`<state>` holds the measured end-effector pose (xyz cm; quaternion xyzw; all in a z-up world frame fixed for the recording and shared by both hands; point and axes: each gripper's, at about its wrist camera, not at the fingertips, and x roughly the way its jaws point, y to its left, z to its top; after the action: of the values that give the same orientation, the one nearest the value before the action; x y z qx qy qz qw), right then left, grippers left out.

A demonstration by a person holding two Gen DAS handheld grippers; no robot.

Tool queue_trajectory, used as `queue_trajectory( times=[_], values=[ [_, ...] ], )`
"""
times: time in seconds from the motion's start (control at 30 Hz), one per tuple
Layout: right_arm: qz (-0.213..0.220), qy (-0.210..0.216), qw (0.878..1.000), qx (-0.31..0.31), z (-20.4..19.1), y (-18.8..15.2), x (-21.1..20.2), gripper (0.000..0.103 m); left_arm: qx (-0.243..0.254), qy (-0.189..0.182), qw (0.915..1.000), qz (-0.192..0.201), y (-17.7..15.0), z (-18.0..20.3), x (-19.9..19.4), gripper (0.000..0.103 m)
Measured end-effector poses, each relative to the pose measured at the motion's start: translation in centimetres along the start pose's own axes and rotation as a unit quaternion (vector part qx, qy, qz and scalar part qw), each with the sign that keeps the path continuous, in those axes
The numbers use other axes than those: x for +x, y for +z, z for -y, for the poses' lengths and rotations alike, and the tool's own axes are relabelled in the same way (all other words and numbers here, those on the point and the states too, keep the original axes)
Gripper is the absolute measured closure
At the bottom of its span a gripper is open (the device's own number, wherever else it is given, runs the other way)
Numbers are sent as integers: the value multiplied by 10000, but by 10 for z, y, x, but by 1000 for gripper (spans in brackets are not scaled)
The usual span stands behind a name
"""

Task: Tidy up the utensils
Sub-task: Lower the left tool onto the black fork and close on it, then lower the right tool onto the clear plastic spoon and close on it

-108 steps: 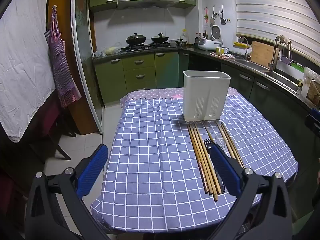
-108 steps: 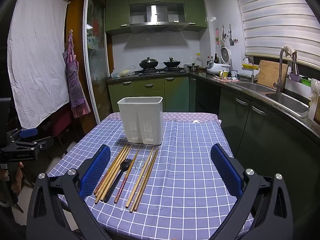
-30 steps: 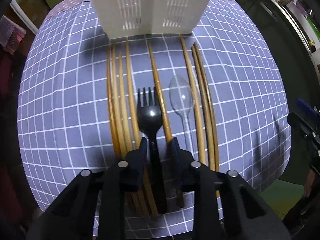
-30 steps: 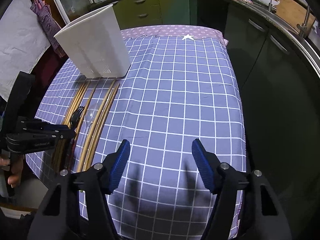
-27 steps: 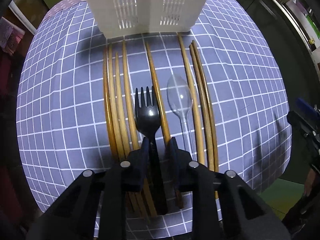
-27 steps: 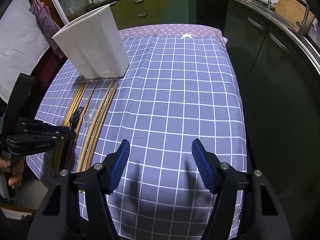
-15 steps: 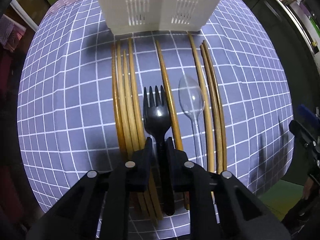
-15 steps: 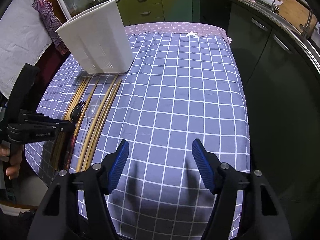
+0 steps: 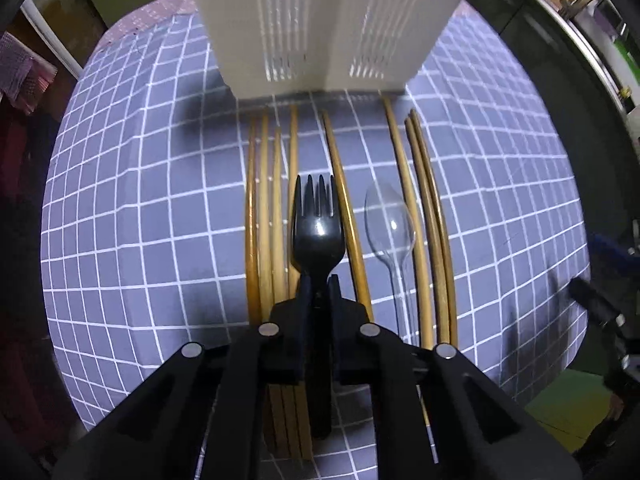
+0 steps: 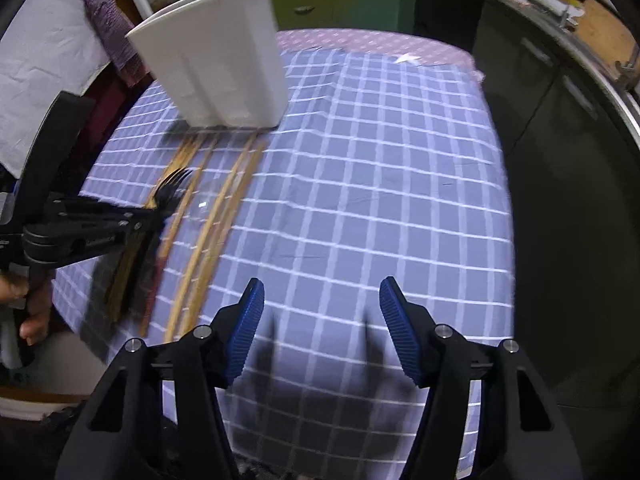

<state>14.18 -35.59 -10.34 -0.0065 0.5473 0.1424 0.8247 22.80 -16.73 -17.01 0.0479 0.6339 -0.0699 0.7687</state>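
From the left wrist view, a checked cloth (image 9: 132,208) covers the tabletop (image 9: 624,396), and on it a row of wooden chopsticks (image 9: 266,216) lies lengthwise, tips pointing at the white holder (image 9: 320,20) that stands upright at the far end. Four chopsticks sit bunched at the left of the row, one lies alone just right of them, and three more lie at the right. The left tool (image 9: 319,286) is clamped on the neck of the black fork (image 9: 318,228), its two dark fingers (image 9: 305,292) pressed against either side of the handle just below the head, tines pointing toward the holder; the fork sits between the left bunch and the single chopstick, and the handle runs back under the tool. Whether the fork is lifted off the cloth cannot be told from here. Just right of the single chopstick lies a clear spoon (image 9: 391,228), bowl toward the holder, with the three right-hand chopsticks beside it. In the right wrist view, a hand (image 10: 30,312) at the left edge grips the left tool, which reaches in over the chopsticks with the fork head showing past its tip. The holder stands at the upper left of the cloth, with the chopstick tips almost at its base. The right tool (image 10: 320,324) hangs above a bare stretch of cloth near the closer edge of the tabletop, well apart from the utensils, its blue pads (image 10: 246,328) spread wide and holding nothing. Dark green cabinets (image 10: 560,140) run along the right side.
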Motion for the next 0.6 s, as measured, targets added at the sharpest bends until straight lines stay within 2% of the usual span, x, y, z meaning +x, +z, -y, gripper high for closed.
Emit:
queue_trajectory(
  times=[0.07, 0.2, 0.37, 0.47, 0.6],
  values=[
    [-176, 172, 9997, -23, -8, 3, 4, 46, -3, -53, 9998, 175, -1, -2, -6, 94],
    [-513, 468, 9975, 91, -22, 12, 12, 62, -4, -148, 9981, 603, -9, -7, -25, 94],
    [-777, 544, 9955, -55, -55, 24, 18, 71, -55, -305, 9941, 1037, -17, -28, -44, 94],
    [-878, 434, 9951, -162, -74, 32, 26, 83, -66, -379, 9920, 1203, -25, -36, -53, 94],
    [-1130, 486, 9923, -130, -92, 43, 43, 86, -125, -535, 9887, 1394, -29, -48, -64, 94]
  ],
)
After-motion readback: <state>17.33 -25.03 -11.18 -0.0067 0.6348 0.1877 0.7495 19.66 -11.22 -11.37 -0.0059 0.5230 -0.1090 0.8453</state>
